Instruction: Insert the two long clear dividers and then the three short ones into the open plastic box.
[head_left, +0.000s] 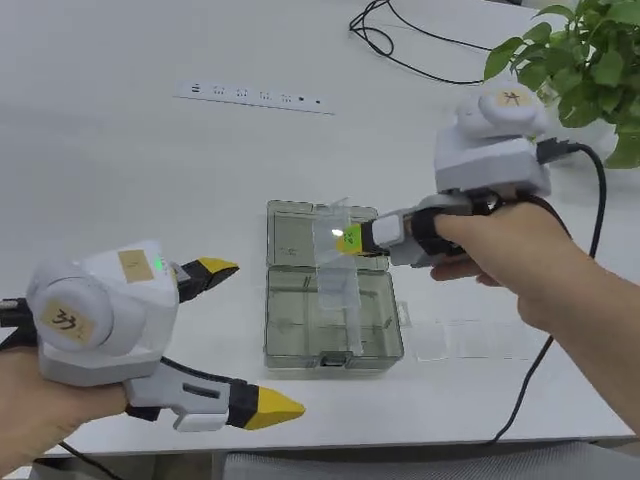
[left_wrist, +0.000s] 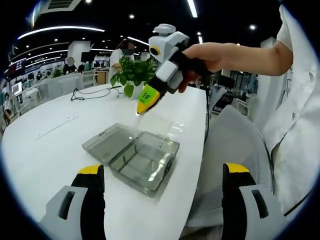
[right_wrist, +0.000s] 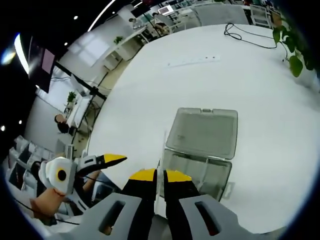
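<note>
The open clear plastic box (head_left: 285, 345) lies mid-table, its lid (head_left: 295, 228) folded flat on the far side. My right gripper (head_left: 350, 238) hangs over the box, shut on a long clear divider (head_left: 340, 290) that reaches down toward the tray. The left gripper view shows that gripper (left_wrist: 147, 101), the divider (left_wrist: 156, 127) and the box (left_wrist: 131, 156). In the right gripper view the divider's thin edge (right_wrist: 162, 150) rises between the closed jaws of my right gripper (right_wrist: 160, 176), above the box (right_wrist: 200, 150). My left gripper (head_left: 245, 337) stays open, left of the box, holding nothing.
Several clear dividers (head_left: 470, 340) lie flat on the table right of the box. A white power strip (head_left: 262, 97) sits farther back, black cables (head_left: 420, 45) and a green plant (head_left: 590, 60) at the far right. The table's front edge (head_left: 400, 442) is close.
</note>
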